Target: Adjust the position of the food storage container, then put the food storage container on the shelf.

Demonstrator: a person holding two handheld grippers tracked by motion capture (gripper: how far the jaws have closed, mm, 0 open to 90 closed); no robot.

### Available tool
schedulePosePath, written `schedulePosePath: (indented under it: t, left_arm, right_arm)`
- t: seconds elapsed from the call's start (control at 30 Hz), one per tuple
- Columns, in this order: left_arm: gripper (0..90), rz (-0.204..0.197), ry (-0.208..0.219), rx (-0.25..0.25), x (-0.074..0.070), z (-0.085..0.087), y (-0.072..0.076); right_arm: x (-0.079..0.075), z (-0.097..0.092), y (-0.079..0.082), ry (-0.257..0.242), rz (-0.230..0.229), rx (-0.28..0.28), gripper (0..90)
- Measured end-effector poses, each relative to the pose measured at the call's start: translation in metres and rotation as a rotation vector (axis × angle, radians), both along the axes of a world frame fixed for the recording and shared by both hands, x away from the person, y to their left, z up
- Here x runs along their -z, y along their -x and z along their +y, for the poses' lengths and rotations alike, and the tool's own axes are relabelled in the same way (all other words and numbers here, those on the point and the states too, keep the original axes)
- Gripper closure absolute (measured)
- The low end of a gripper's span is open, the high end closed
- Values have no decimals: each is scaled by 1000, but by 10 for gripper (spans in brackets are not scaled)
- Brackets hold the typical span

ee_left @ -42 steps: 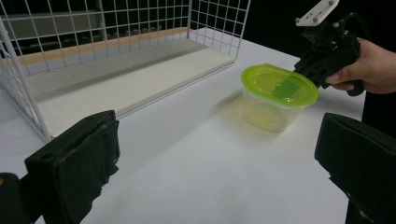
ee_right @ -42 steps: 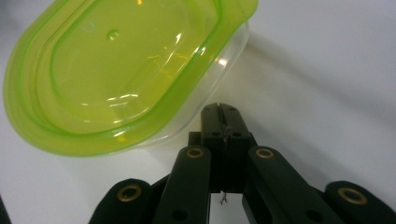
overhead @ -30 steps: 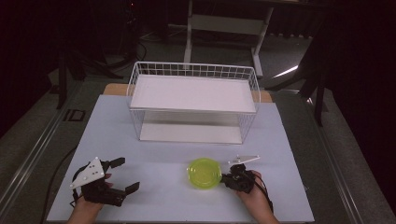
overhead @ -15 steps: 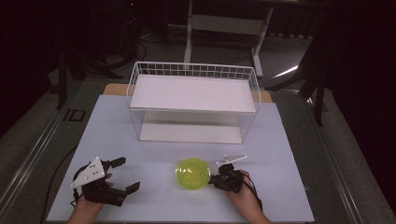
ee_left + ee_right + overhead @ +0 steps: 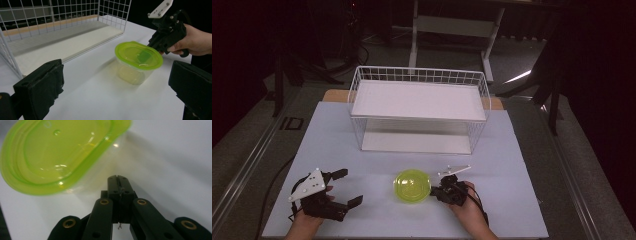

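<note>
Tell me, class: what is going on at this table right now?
A person holds a pair of tongs in each hand at a white table. The right tongs, jaws shut with nothing between them, sit right beside a clear container with a green lid, tips against or nearly against its side. The left tongs rest open, apart from it. A white wire shelf rack stands behind.

A white table [image 5: 337,130] bears a wire rack [image 5: 419,107] and green-lidded container [image 5: 412,186].
</note>
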State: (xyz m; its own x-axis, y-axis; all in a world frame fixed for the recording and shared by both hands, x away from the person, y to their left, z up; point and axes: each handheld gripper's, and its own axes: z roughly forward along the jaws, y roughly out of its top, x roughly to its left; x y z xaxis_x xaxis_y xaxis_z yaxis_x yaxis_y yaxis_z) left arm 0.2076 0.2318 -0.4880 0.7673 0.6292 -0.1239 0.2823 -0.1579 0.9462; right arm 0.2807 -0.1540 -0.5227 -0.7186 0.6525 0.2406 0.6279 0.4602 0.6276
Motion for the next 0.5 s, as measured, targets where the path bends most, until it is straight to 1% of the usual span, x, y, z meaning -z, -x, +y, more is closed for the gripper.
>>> schedulePosePath:
  t: [0.03, 0.07, 0.1, 0.17, 0.2, 0.23, 0.27, 0.3, 0.33, 0.4, 0.43, 0.47, 0.5]
  left_arm:
    - [8, 0, 0, 0, 0, 0, 0]
    - [8, 3, 1, 2, 1, 0, 0]
    - [9, 4, -3, 3, 1, -1, -1]
    - [9, 14, -10, 7, 3, -1, -2]
    - [9, 14, -10, 7, 3, -1, -2]
    - [9, 19, -16, 7, 3, -1, -3]
    - [9, 17, -31, 6, 2, -2, -3]
    - [9, 17, -31, 6, 2, -2, -3]
    - [9, 14, -35, 7, 2, -2, -3]
    - [9, 16, -45, 24, -1, -4, -2]
    - [9, 14, -38, 30, -2, -5, -2]
    - [9, 14, -29, 36, -3, -7, -2]
    - [9, 20, -29, 46, -5, -8, -1]
  right_arm:
    - [0, 0, 0, 0, 0, 0, 899]
    - [-2, -3, 1, 7, -17, 4, 898]
    - [-7, -8, 2, 23, -42, 11, 856]
    - [-12, -13, 4, 28, -68, 20, 822]
    - [-15, -16, 4, 27, -75, 23, 788]
    - [-15, -16, 4, 27, -75, 23, 788]
    - [-18, -18, 5, 26, -85, 28, 770]
    - [-18, -18, 5, 26, -85, 28, 770]
    - [-26, -26, 10, 10, -110, 44, 731]
    - [-32, -30, 14, 0, -135, 50, 662]
    - [-35, -32, 16, -9, -150, 51, 610]
    - [-38, -33, 18, -15, -154, 52, 567]
    - [-41, -34, 21, -25, -172, 53, 526]
